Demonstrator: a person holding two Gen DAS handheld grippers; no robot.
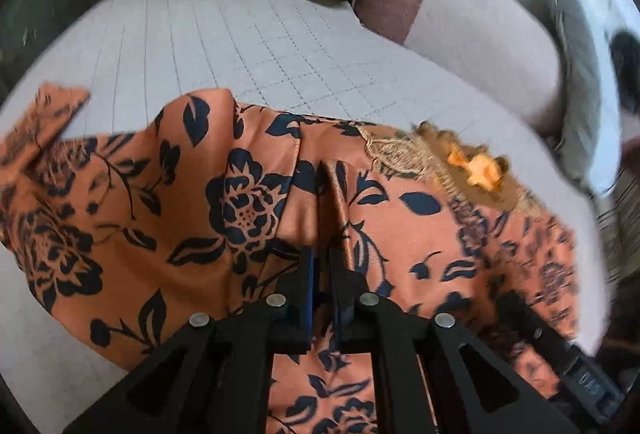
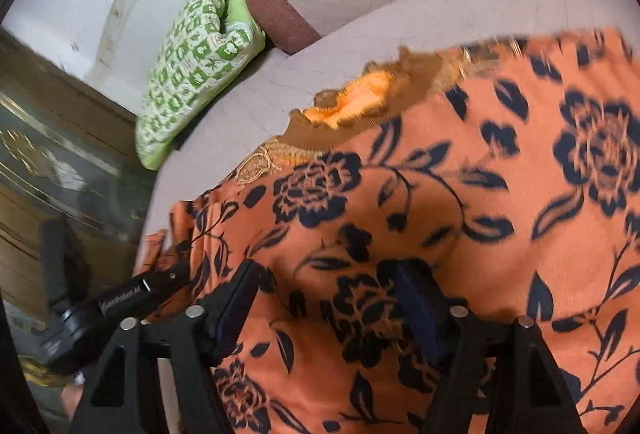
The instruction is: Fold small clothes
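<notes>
In the right wrist view, a black device (image 2: 120, 304) at the lower left, lying against the edge of the orange flowered garment (image 2: 460, 194), carries a line of small white lettering along its side. It is too blurred to spell out with any certainty. In the left wrist view, a black part (image 1: 588, 380) at the lower right bears pale raised characters, seen upside down and smeared, and unreadable. No other writing, number or sign shows.
</notes>
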